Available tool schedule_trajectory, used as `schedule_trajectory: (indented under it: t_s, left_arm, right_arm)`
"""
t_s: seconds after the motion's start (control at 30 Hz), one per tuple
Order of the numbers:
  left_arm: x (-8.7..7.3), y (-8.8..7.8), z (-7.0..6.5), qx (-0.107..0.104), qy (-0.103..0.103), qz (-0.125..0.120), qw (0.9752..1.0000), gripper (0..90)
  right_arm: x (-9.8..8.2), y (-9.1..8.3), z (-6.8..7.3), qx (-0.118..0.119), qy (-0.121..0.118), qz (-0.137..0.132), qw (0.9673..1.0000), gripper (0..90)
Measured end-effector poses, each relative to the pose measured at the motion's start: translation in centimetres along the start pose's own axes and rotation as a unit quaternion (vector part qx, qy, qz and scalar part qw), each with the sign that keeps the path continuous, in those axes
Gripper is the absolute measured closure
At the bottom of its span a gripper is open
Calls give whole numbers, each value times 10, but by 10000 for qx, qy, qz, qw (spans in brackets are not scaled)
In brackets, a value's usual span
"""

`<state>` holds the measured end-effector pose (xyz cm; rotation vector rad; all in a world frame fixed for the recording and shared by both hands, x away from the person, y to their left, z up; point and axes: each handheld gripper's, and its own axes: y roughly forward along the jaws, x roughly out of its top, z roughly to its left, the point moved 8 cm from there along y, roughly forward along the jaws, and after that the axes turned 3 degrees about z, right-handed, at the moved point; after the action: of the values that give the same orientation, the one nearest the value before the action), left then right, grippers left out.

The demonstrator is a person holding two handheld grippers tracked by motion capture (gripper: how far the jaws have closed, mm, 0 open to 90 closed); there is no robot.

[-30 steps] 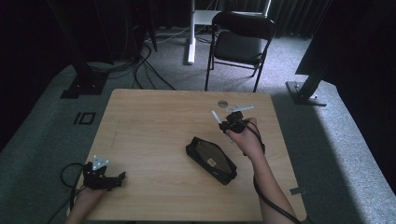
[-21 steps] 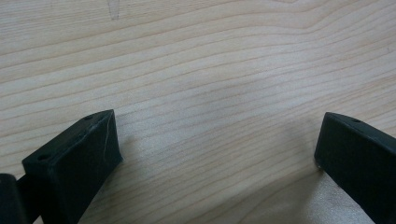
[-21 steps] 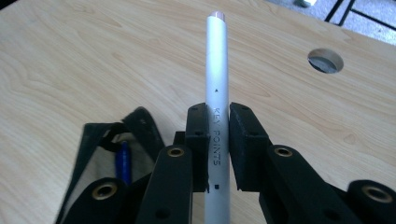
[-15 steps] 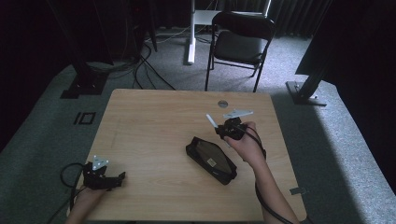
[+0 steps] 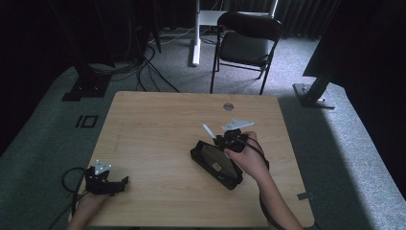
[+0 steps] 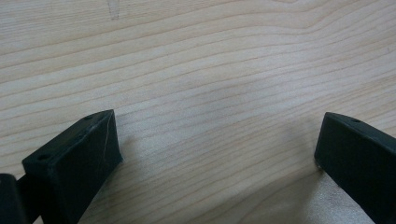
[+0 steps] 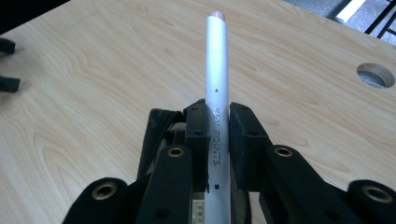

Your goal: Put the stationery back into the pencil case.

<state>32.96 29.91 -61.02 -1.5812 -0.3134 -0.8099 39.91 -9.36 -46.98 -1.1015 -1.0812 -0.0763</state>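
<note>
right hand-held gripper has the pen pinched tight between its jaws, low on the barrel, and the pale tip points up and away across the desk. in the high view the pen sticks out as a short white sliver right above the near end of the black case, which lies slantwise mid-desk, top side showing a grey-brown patch. whether that case is zipped open or closed is too dark to call.

left hand-held gripper sits at the near left corner, well apart from the action, jaws spread wide with bare wood between them in its own view. nothing held there.

so where are we? the pick looks done: pen is off the desk and firmly gripped. what's left, by my read, is the placing, either into the case or down beside it, and the pen hangs just over the case now. the left one may be needed to steady the case; it's idle for now.
</note>
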Motion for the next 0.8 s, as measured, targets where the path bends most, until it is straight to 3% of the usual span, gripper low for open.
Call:
schedule_trajectory:
  t_s: [0.23, 0.8]
  left_arm:
    - [0, 0, 0, 1, 0, -1, 10000, 3]
    - [0, 0, 0, 0, 10, 7, 10000, 3]
  right_arm:
    - [-9, 5, 8, 76, -104, 75, 9999, 785]
    - [-37, 23, 17, 201, -384, 653, 9969, 785]
